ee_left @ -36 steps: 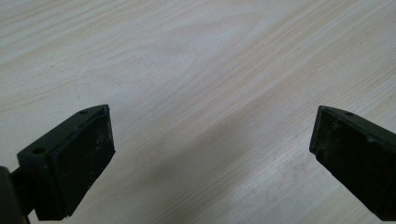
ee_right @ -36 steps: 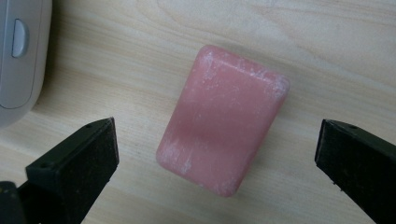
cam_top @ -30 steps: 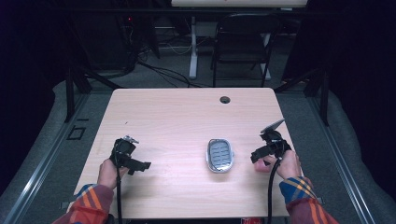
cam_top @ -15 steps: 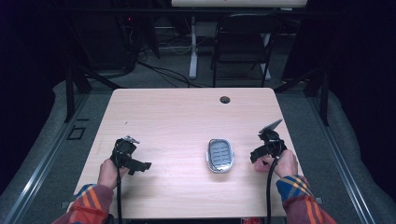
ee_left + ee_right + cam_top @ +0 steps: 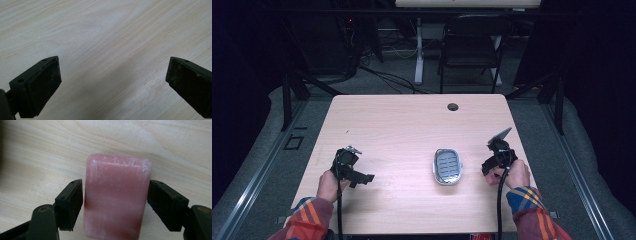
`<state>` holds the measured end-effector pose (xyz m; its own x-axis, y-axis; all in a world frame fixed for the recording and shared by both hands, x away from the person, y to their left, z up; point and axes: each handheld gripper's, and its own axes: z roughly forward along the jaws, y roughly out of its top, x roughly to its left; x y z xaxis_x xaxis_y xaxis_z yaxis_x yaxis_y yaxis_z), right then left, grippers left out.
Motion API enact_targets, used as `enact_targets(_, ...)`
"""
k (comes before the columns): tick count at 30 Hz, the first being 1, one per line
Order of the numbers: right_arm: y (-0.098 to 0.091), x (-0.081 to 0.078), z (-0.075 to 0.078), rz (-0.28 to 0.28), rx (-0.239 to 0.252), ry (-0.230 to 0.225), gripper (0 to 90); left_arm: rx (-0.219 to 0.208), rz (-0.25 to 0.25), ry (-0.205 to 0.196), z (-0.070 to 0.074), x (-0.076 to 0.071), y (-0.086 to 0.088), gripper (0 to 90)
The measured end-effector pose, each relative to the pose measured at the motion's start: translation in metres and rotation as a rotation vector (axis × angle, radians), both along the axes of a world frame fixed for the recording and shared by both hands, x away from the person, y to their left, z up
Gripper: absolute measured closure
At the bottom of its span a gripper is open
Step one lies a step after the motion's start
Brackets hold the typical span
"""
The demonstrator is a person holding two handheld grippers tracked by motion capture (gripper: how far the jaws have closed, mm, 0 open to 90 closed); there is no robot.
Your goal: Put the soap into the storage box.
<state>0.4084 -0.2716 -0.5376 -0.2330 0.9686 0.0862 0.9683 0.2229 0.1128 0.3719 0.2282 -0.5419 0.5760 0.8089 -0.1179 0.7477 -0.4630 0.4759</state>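
The right gripper (image 5: 116, 195) held a pink bar of soap (image 5: 116, 197) between its two black jaws. The jaws had just been closing, and in the right gripper view both pads stood against the long sides of the bar, so the grip looked closed on it. The soap lay flat on the wooden table (image 5: 402, 130), with its far end reaching past the jaw tips.

In the high view the right gripper (image 5: 492, 167) was near the right edge of the table, toward the person's side, and the right hand (image 5: 512, 174) was just behind it. The soap dish (image 5: 447, 166), a grey oval tray with ribs inside, stood just to the left of this gripper, apart from it, with a strip of bare wood between them.

The left gripper (image 5: 112, 82) had its jaws wide apart, with nothing between them except the wood grain. In the high view it (image 5: 354, 172) rested near the left edge, well apart from the dish. The middle and the far half of the table were free, up to a small round hole (image 5: 453, 107) close to the far edge.
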Motion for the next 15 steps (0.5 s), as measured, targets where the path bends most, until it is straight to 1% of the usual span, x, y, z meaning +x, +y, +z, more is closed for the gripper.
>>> enact_targets(1,0.0017,-0.0006,-0.0024,-0.027,0.018,-0.024,30.8,0.000,0.000,0.000,0.0000,0.0000,-0.0001,0.0)
enact_targets(2,0.0014,0.0000,-0.0023,-0.018,0.010,-0.016,31.6,0.003,-0.004,0.000,0.0001,0.0001,0.0000,0.0)
enact_targets(4,0.0010,0.0010,-0.0025,-0.006,0.011,-0.002,32.8,0.001,-0.002,0.000,0.0000,-0.0001,-0.0002,0.0)
enact_targets(5,0.0018,0.0005,-0.0037,-0.018,0.015,-0.012,33.0,0.003,-0.004,-0.001,0.0000,0.0000,-0.0001,0.0)
enact_targets(6,0.0018,0.0007,-0.0040,-0.018,0.016,-0.010,33.0,0.003,-0.004,-0.001,0.0000,0.0001,-0.0001,0.0)
enact_targets(7,0.0014,0.0014,-0.0039,-0.011,0.015,0.000,33.1,0.003,-0.004,-0.001,-0.0001,0.0001,-0.0002,0.0)
enact_targets(8,0.0007,0.0021,-0.0031,0.006,-0.003,0.018,33.1,0.003,-0.004,-0.001,-0.0001,0.0001,-0.0002,0.0)
enact_targets(9,0.0016,0.0017,-0.0043,-0.008,0.000,0.012,33.1,0.003,-0.004,-0.001,-0.0002,0.0002,-0.0002,0.0)
enact_targets(10,0.0019,0.0021,-0.0050,-0.009,0.006,0.013,33.3,0.003,-0.004,0.000,-0.0002,0.0002,-0.0003,0.0)
enact_targets(12,0.0028,0.0023,-0.0059,-0.011,-0.003,0.016,33.8,0.003,-0.004,0.000,-0.0003,0.0002,-0.0003,0.0)
enact_targets(15,0.0037,0.0023,-0.0071,-0.017,-0.001,0.019,34.5,0.004,-0.004,0.000,-0.0004,0.0002,-0.0004,0.0)
